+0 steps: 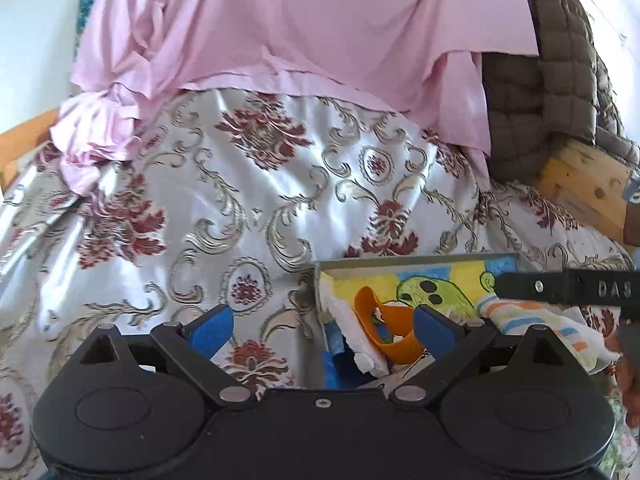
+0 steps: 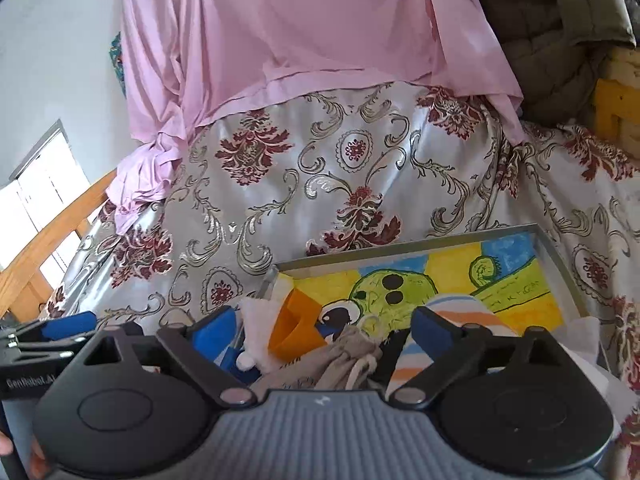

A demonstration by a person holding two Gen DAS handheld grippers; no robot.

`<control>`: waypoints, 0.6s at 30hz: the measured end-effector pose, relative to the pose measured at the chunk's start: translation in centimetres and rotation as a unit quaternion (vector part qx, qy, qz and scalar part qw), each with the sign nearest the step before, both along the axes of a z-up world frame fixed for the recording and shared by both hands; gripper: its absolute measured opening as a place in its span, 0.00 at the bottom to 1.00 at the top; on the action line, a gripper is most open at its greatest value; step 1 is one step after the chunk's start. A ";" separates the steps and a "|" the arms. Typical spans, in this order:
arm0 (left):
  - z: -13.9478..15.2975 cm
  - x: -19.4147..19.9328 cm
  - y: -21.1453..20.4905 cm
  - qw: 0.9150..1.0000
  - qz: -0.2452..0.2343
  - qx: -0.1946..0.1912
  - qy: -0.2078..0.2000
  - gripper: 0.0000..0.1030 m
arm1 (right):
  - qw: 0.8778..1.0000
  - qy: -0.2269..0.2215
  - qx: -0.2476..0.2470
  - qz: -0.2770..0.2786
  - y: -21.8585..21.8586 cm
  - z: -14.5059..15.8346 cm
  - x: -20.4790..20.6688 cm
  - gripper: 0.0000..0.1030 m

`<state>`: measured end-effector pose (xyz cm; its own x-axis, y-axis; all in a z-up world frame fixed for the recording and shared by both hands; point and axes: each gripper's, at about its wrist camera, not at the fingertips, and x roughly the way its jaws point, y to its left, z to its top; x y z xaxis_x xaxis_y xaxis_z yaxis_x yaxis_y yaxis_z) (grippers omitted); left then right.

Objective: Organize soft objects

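Both your left gripper [image 1: 322,330] and right gripper [image 2: 324,330] hang spread and empty over the painted tray [image 2: 556,258]. Its striped cloth [image 2: 460,312] and grey drawstring pouch [image 2: 352,354] look light and limp, so pinch a bunched fold.

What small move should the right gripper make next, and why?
Probably lower the right gripper onto the grey cloth and close. Its jaws are open and empty, and the cloth lies right between them in the tray.

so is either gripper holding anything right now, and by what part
Nothing is held. The left gripper and the right gripper both have their jaws spread wide with nothing clamped; the orange cloth and striped cloth just lie in the tray.
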<state>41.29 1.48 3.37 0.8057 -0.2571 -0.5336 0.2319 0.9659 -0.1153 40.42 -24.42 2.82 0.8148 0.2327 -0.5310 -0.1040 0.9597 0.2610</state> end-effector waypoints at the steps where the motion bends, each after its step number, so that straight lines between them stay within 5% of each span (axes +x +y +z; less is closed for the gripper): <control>1: 0.3 -0.4 0.1 1.000 0.005 0.002 -0.001 0.96 | 1.000 -0.002 0.000 0.002 0.1 0.1 -0.6 0.98; 18: 3.6 -12.9 0.5 0.999 0.026 0.001 -0.028 0.99 | 0.999 -0.040 -0.022 -0.016 0.4 3.7 -14.2 1.00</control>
